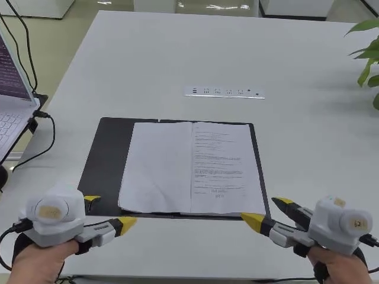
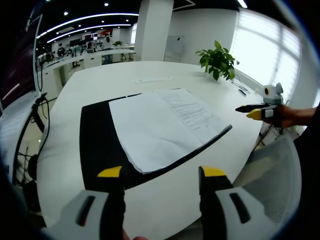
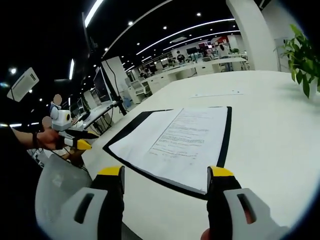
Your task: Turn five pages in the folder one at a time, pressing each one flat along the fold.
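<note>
**Risk: two sheets caught at once, or a sliding folder**

Head view: the folder (image 1: 106,168) lies open on the counter (image 1: 296,71). A blank page (image 1: 155,168) and a printed page (image 1: 220,165) meet at the fold (image 1: 191,165). My left hand-held gripper (image 1: 112,212) and right hand-held gripper (image 1: 266,211) hover at the near edge, jaws apart, holding nothing. Nothing pins the folder, so a tug on a page could drag it.

Left gripper view: my jaws gape over the blank page's wavy near edge. A careless press could set a crease there.

Right gripper view: my jaws are spread and empty, aimed at the printed page's near corner. Sheets appear stacked there, so a deep pinch may lift several.
</note>
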A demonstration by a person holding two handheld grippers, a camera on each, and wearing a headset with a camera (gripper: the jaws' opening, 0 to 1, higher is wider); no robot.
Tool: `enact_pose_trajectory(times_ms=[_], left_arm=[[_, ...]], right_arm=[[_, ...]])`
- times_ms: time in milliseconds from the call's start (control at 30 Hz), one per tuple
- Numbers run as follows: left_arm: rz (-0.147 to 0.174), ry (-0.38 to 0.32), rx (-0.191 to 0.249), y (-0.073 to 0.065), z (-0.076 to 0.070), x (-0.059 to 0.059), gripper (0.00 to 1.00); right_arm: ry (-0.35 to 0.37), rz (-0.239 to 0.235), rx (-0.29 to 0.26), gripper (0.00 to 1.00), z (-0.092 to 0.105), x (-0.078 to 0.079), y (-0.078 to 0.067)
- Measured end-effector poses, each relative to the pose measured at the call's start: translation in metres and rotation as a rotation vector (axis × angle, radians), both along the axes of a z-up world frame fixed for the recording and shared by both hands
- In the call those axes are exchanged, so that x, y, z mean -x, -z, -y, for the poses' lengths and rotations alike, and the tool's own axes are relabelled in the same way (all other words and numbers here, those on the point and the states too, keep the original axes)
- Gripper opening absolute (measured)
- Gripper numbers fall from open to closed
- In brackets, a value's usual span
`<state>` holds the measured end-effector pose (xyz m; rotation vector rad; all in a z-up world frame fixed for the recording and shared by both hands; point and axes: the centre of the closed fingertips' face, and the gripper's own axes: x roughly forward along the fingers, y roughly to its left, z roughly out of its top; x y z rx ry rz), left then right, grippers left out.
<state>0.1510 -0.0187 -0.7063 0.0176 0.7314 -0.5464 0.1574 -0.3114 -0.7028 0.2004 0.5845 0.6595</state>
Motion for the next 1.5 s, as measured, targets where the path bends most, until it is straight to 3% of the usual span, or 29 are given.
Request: enact_pose_trajectory(times_ms=[333,567,1267,1500], left_arm=[[0.006,0.044,0.004,-0.006,0.026,-0.007,0.6],[-0.011,0.07,0.019,-0.007,0.046,-0.015,0.59],[0.006,0.385,0.014,-0.018,0.165,-0.06,0.58],[0.002,0.444,0.018,-0.009,0.208,-0.068,0.59]], right_arm=[[0.028,-0.021,-0.008,0.67,0.008,0.008,0.006],[0.046,-0.034,-0.022,0.68,0.01,0.013,0.009],[0.074,-0.071,-0.046,0.67,0.017,0.012,0.011],[0.065,-0.087,-0.061,0.66,0.015,0.012,0.015]])
